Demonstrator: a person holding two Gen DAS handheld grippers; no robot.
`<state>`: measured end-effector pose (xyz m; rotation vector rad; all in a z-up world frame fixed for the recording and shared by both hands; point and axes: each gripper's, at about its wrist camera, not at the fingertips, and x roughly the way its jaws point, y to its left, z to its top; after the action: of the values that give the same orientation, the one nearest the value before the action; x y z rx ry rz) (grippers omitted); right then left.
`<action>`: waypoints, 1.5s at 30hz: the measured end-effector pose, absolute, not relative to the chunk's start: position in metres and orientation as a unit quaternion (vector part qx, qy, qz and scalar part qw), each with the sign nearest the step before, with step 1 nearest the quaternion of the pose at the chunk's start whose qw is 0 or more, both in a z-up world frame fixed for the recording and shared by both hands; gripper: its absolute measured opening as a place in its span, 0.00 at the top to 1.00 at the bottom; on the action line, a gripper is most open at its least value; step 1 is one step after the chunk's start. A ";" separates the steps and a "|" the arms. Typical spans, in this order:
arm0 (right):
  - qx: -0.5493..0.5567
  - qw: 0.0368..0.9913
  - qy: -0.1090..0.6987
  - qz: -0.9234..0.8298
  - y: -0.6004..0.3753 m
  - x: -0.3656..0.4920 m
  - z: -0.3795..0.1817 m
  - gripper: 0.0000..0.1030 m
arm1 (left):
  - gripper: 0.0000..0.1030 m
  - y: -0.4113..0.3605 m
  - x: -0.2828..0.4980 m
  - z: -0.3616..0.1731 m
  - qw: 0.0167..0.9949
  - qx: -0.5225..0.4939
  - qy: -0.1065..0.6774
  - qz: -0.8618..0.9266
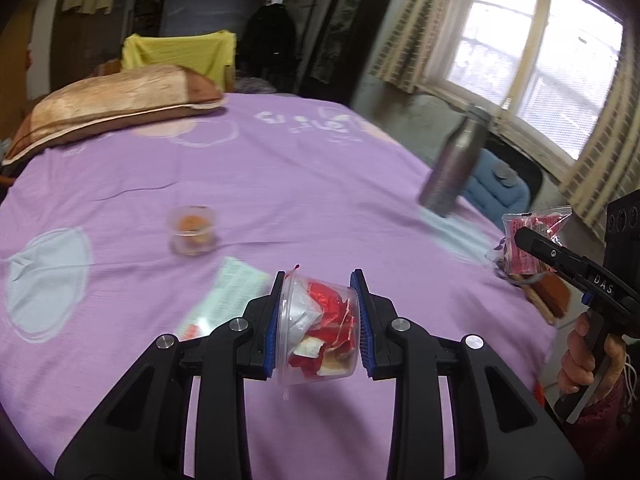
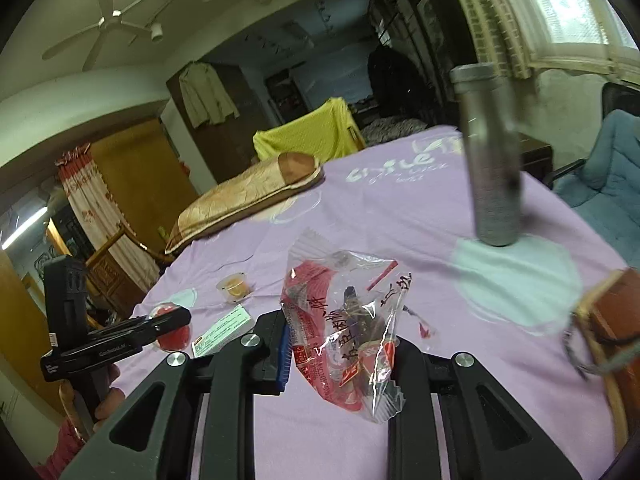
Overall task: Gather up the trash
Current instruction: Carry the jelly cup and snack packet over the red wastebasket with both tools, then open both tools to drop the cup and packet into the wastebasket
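Note:
My left gripper (image 1: 320, 320) is shut on a clear plastic cup (image 1: 320, 332) stuffed with red and white wrappers, held above the purple bedsheet (image 1: 280, 168). My right gripper (image 2: 340, 344) is shut on a clear and red snack wrapper (image 2: 344, 332); the same wrapper shows at the right of the left wrist view (image 1: 528, 240). A second small clear cup with orange contents (image 1: 193, 230) stands on the sheet, also in the right wrist view (image 2: 236, 286). A pale green paper packet (image 1: 228, 296) lies flat near it, also in the right wrist view (image 2: 224, 330).
A grey metal bottle (image 1: 456, 164) stands on the sheet at the right. A tan pillow (image 1: 112, 108) lies at the far left. A brown basket (image 2: 612, 328) sits at the bed's right edge. A blue chair (image 2: 608, 184) and a window are beyond.

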<state>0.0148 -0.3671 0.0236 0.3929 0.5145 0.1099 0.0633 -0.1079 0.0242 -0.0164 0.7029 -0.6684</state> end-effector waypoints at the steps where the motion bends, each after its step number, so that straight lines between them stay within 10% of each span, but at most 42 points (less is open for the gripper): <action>1: 0.194 0.948 0.247 0.049 -0.373 0.002 0.026 0.77 | 0.69 -0.119 0.054 0.027 0.881 -0.007 0.335 -0.334; 16: 0.199 0.956 0.199 -0.082 -0.462 -0.211 0.022 0.77 | 0.69 -0.258 -0.062 0.038 0.819 0.045 0.312 -0.479; 29: 0.288 0.890 0.283 -0.211 -0.545 -0.316 -0.120 0.76 | 0.69 -0.378 -0.148 0.006 0.741 0.112 0.339 -0.569; 34: 0.313 0.848 0.344 -0.255 -0.571 -0.312 -0.186 0.43 | 0.69 -0.426 -0.174 -0.022 0.707 0.153 0.363 -0.587; 45: 0.344 0.858 0.250 -0.288 -0.591 -0.373 -0.167 0.36 | 0.69 -0.482 -0.217 -0.072 0.653 0.215 0.393 -0.611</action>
<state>-0.3730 -0.5912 -0.1670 0.7236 0.5258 -0.6042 -0.2174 -0.4816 -0.0723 0.4874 0.8913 -1.3862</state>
